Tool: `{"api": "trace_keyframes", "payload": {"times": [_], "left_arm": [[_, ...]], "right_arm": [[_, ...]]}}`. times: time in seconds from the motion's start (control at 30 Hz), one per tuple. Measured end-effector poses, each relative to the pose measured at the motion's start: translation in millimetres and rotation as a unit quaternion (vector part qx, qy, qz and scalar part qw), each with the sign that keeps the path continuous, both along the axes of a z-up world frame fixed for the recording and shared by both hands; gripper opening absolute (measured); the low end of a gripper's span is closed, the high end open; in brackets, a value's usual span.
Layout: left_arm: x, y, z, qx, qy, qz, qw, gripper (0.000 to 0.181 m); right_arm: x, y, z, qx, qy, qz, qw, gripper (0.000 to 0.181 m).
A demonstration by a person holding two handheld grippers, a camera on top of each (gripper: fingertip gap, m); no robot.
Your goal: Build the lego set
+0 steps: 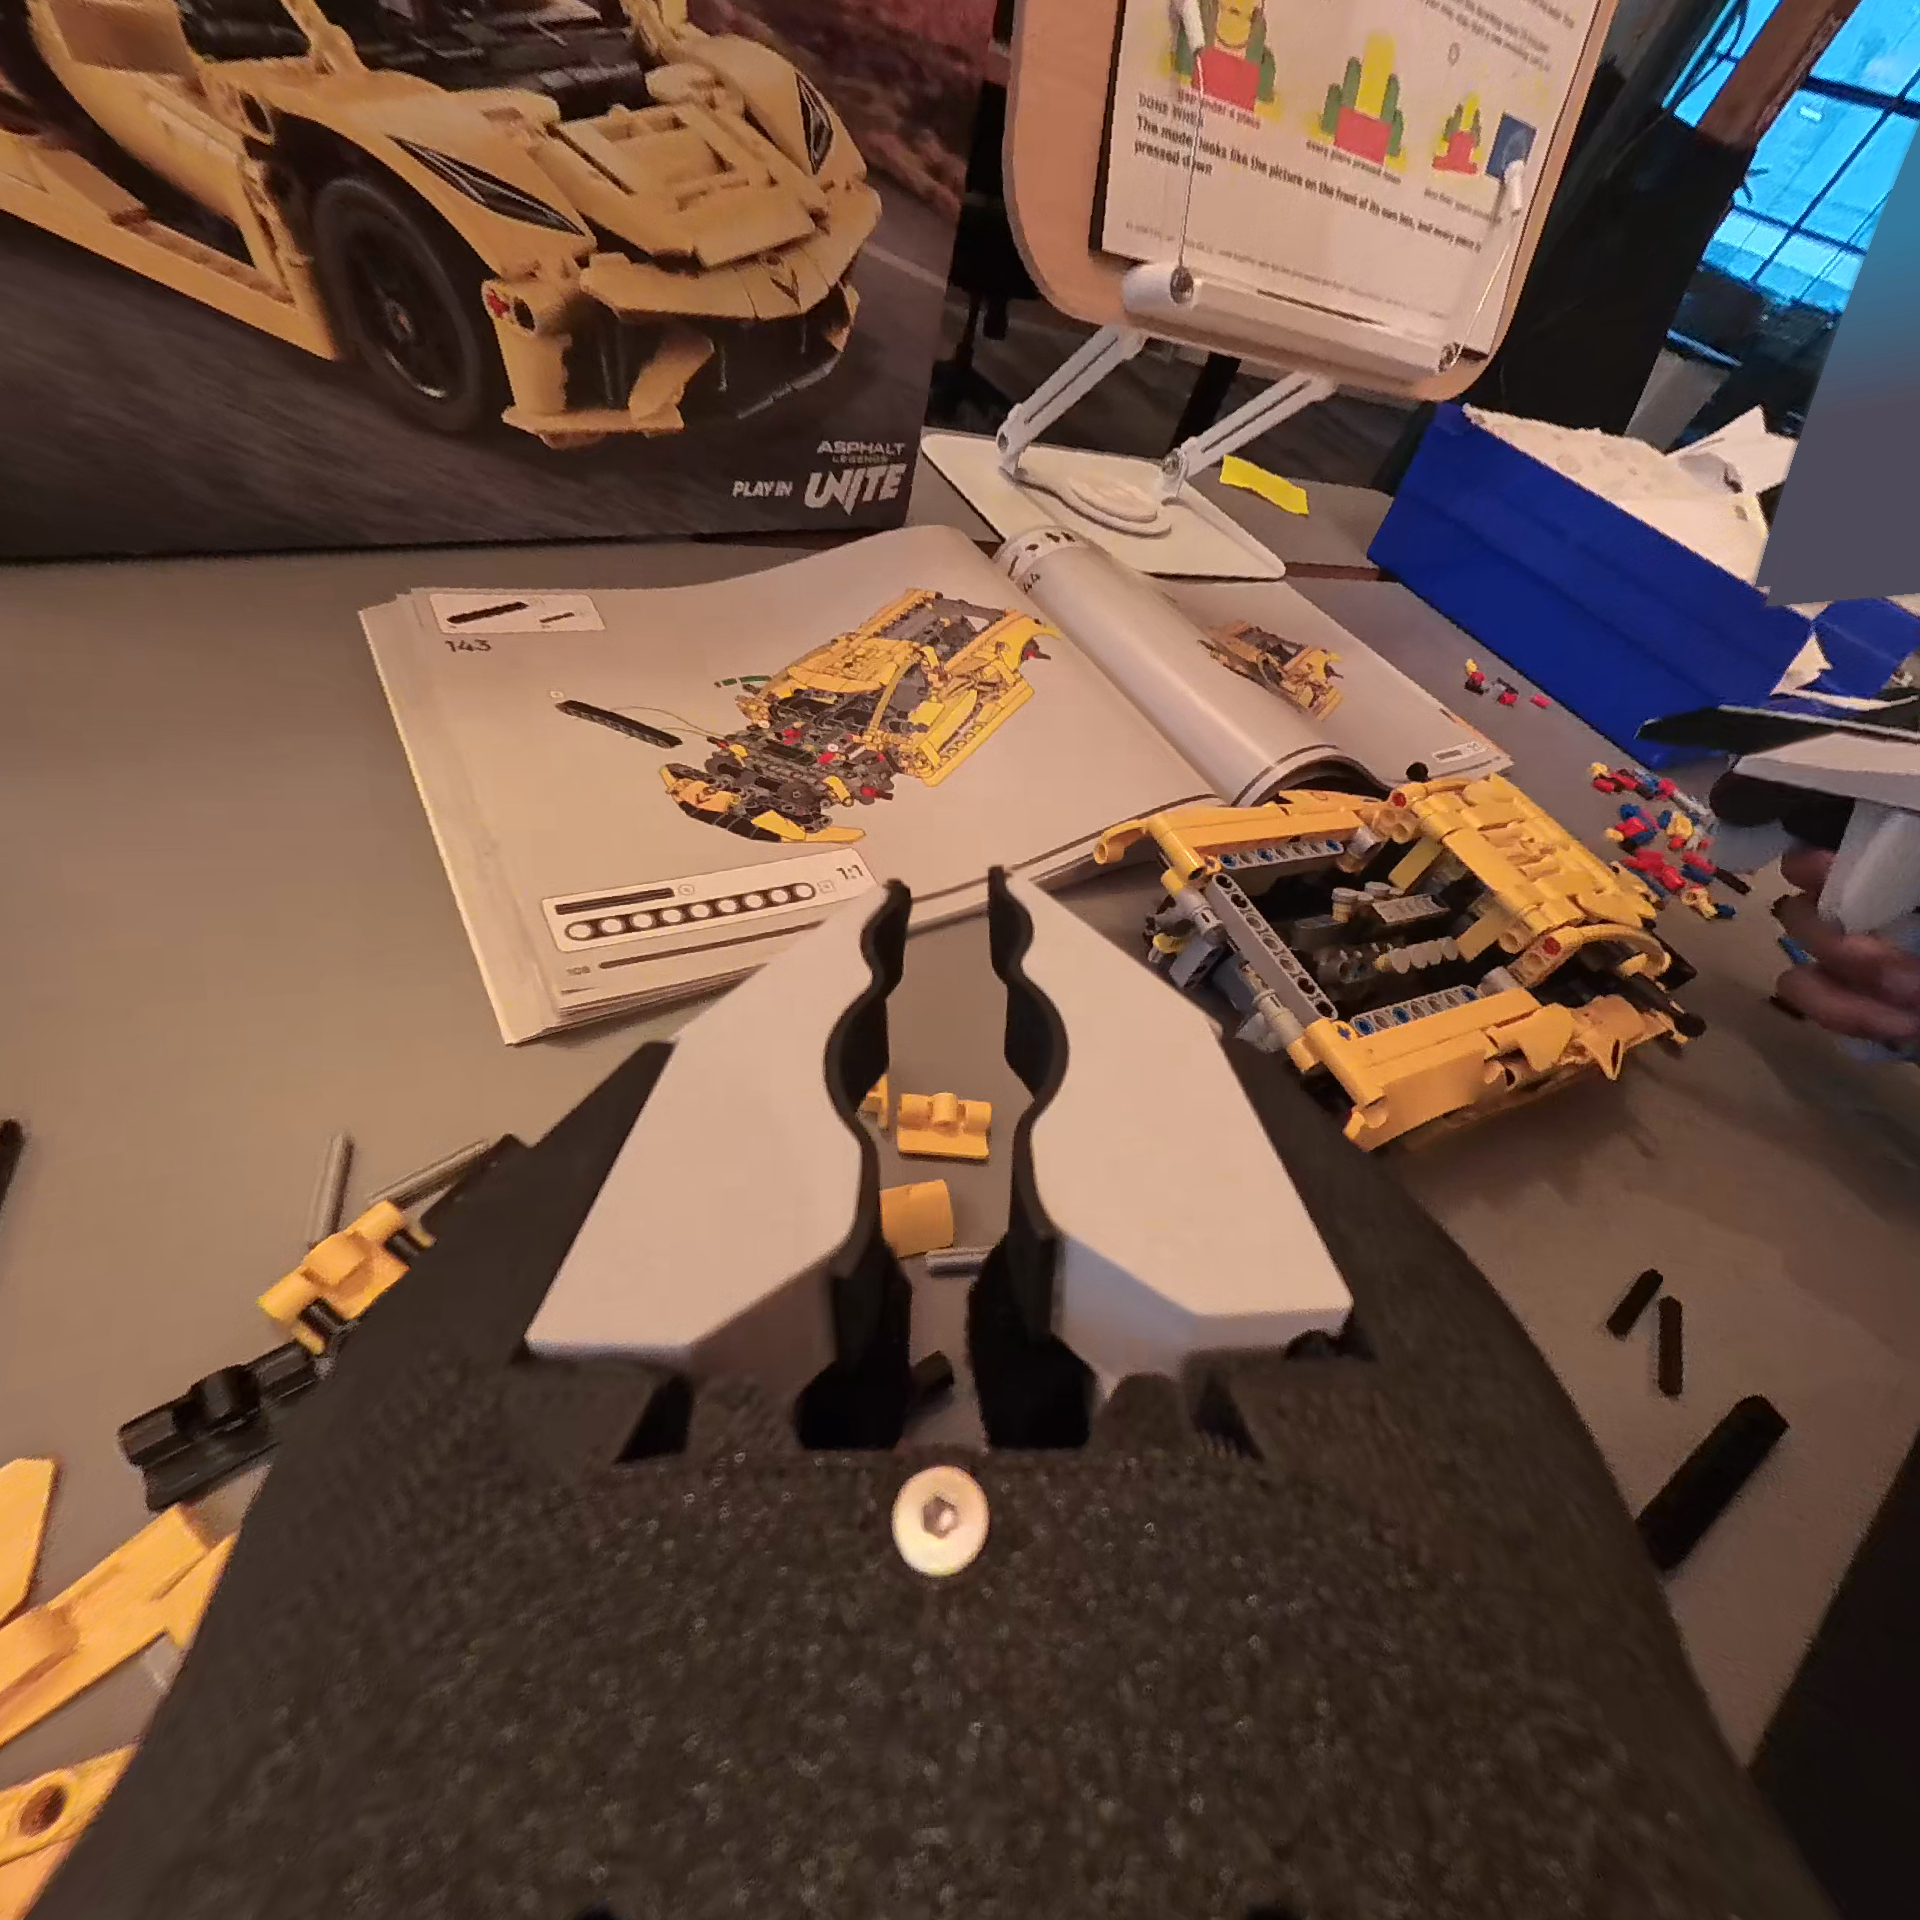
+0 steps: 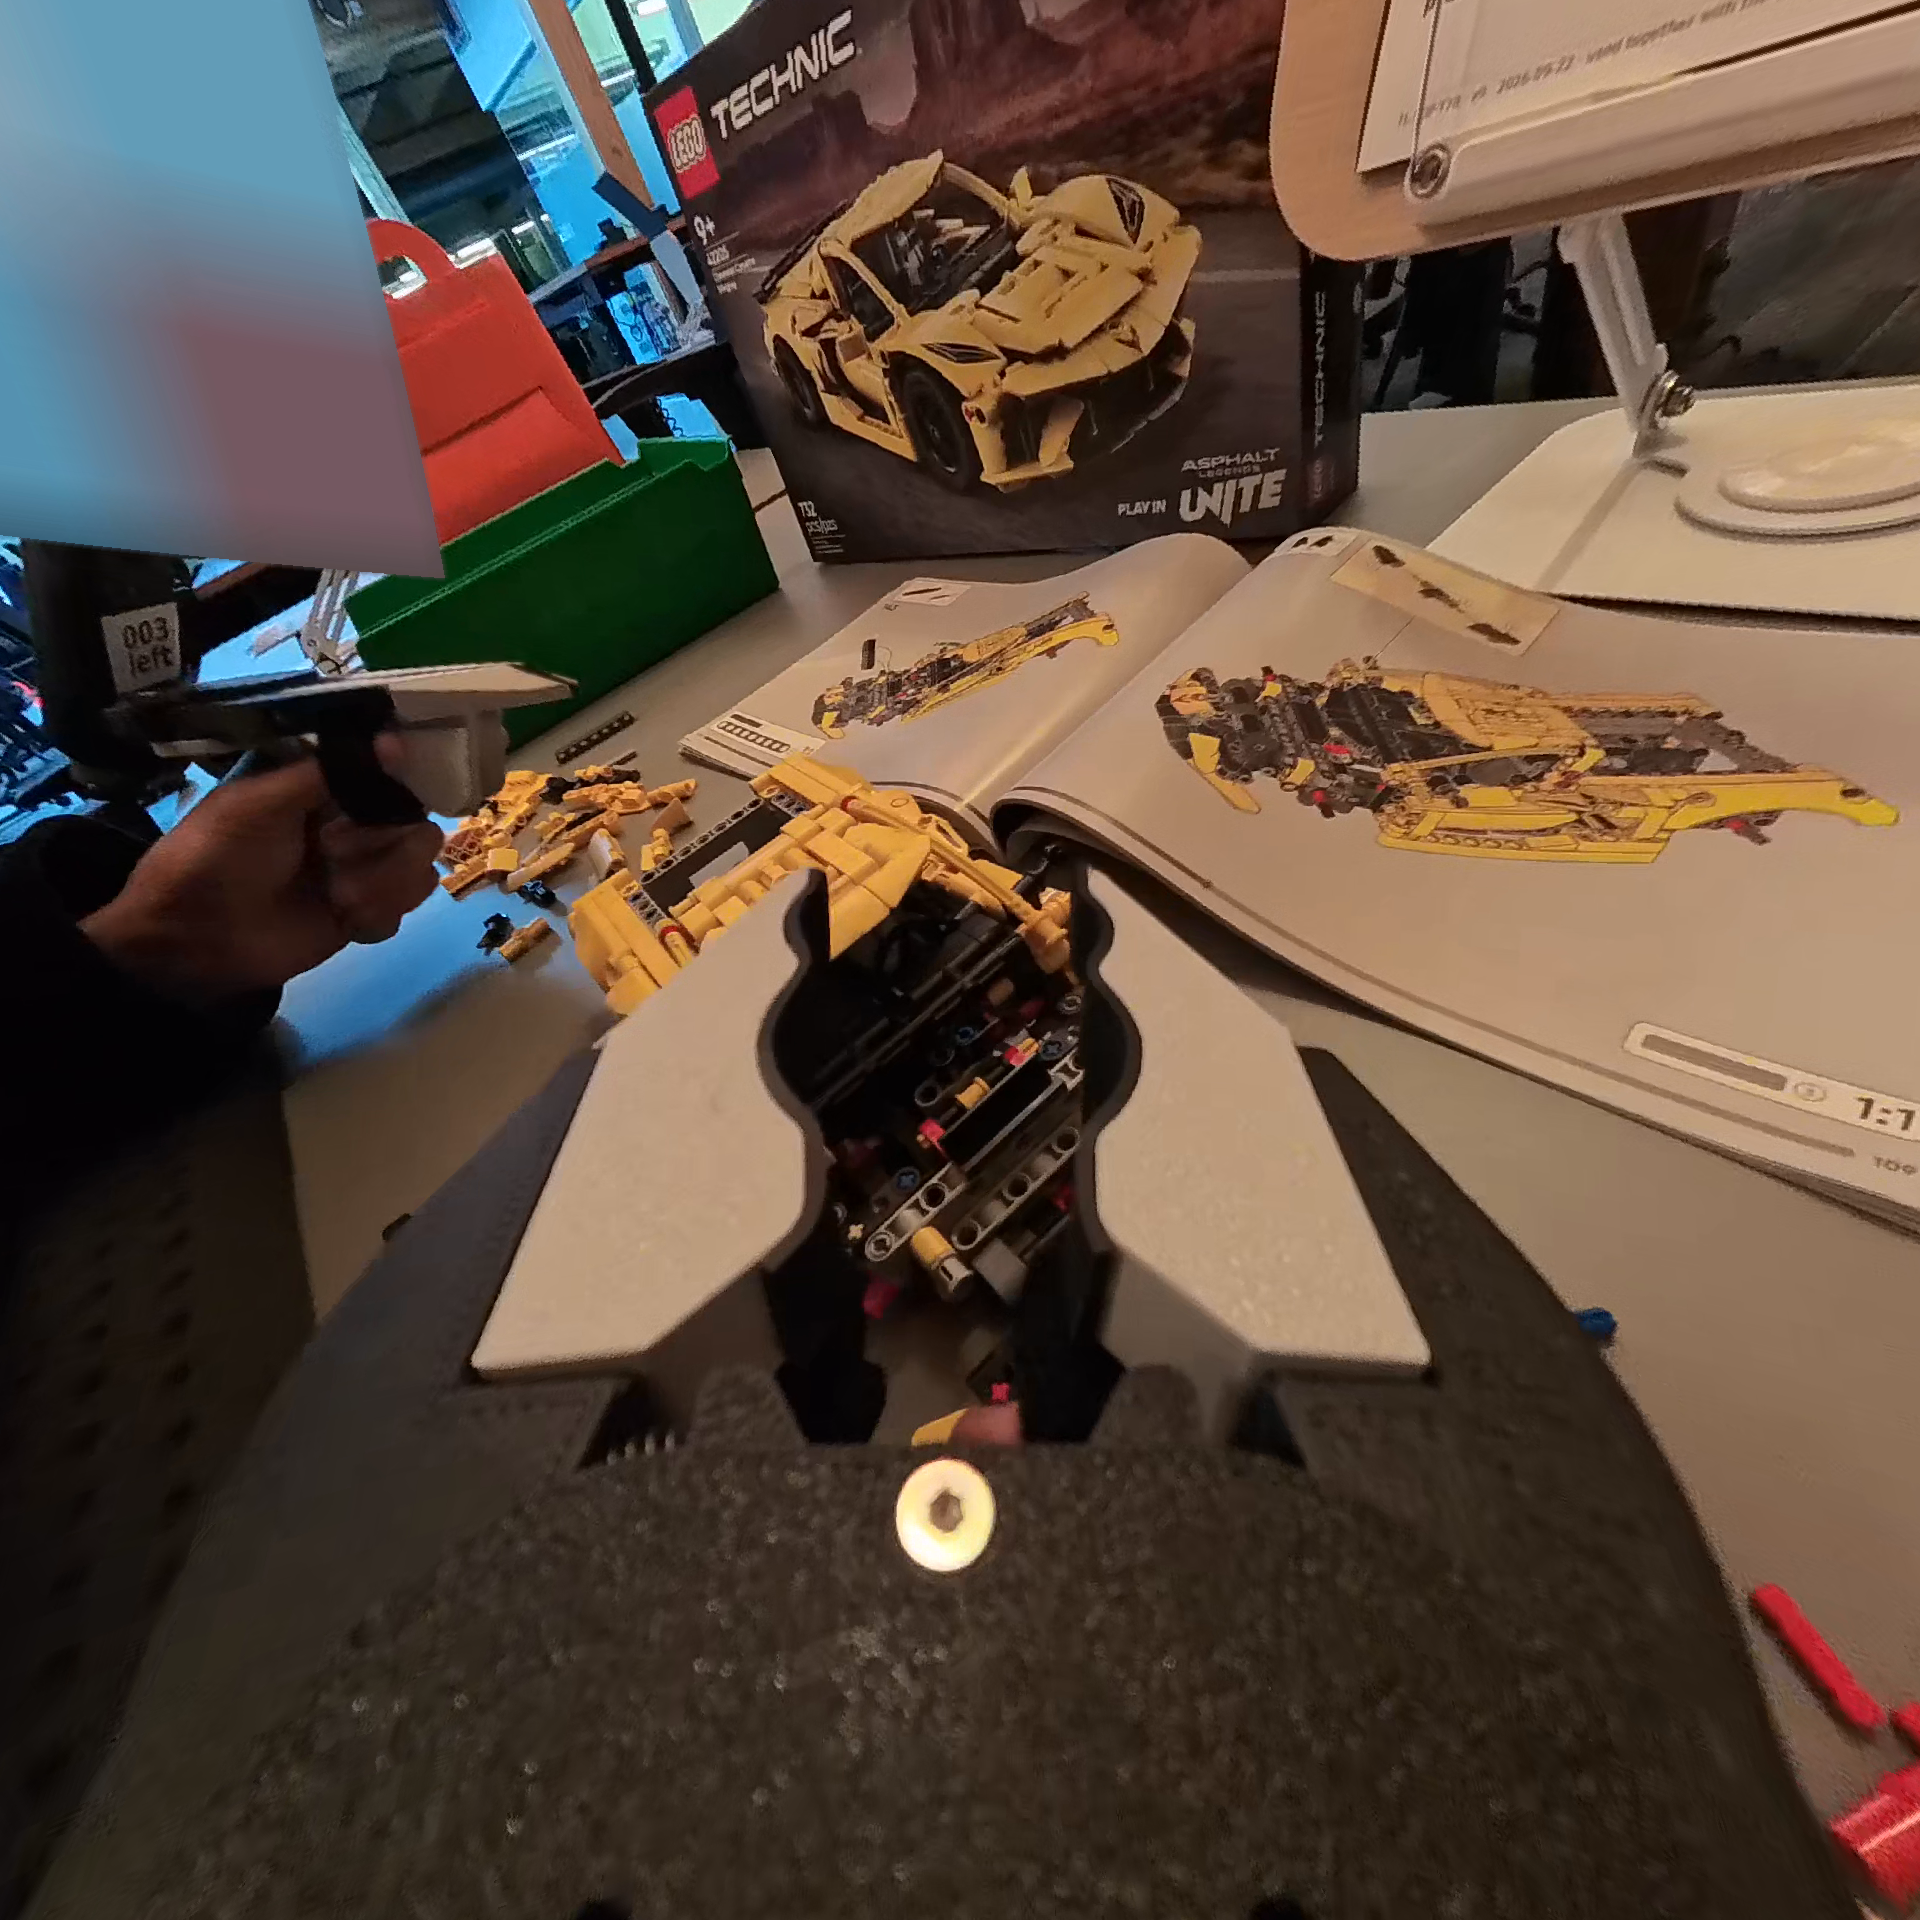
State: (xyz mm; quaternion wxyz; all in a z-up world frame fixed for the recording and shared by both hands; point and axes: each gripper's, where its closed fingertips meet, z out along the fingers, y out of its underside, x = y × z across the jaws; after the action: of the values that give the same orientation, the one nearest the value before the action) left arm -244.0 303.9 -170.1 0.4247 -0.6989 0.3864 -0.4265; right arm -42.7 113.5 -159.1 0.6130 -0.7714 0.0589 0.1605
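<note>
1. Right gripper [image 2: 951,894]: fingers spread wide, nothing pinched; held directly over the near end of the half-built car [image 2: 831,862], whose dark frame fills the gap between the fingers.
2. Left gripper [image 1: 945,883]: fingers parted by a narrow gap, nothing held; poised above loose yellow pieces [image 1: 940,1127] on the grey table [image 1: 208,883].
3. Key relation: car straight ahead of and below the right gripper, practically at its fingertips; from the left gripper, off to the right and well apart. Right hand judged the nearer for any work on the car.
4. Long axis of the car: in the right wrist view, running away from the gripper and leaning slightly left.
5. Condition of the car: yellow side panels and rear deck fitted; centre open, grey holed beams and dark gearing exposed; no wheels seen.
6. Beyond: open instruction booklet [image 1: 665,748] lying flat, its right page overlapping the car's far edge.
7. Farthest: set box [image 2: 1039,312] upright behind the booklet.
</note>
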Motion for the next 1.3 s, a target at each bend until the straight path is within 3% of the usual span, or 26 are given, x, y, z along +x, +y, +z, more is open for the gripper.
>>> {"api": "trace_keyframes", "payload": {"times": [0.4,1.3], "left_arm": [[11.1,-12.0,-12.5,0.004,0.032,-0.033,0.999,0.015],[15.2,-18.0,-13.3,-0.01,0.026,-0.05,0.998,0.015]], "right_arm": [[-3.5,-1.4,7.0,0.007,-0.022,0.003,1.0,0.044],[-5.8,1.8,-1.4,-0.009,-0.022,0.011,1.0,0.044]]}}
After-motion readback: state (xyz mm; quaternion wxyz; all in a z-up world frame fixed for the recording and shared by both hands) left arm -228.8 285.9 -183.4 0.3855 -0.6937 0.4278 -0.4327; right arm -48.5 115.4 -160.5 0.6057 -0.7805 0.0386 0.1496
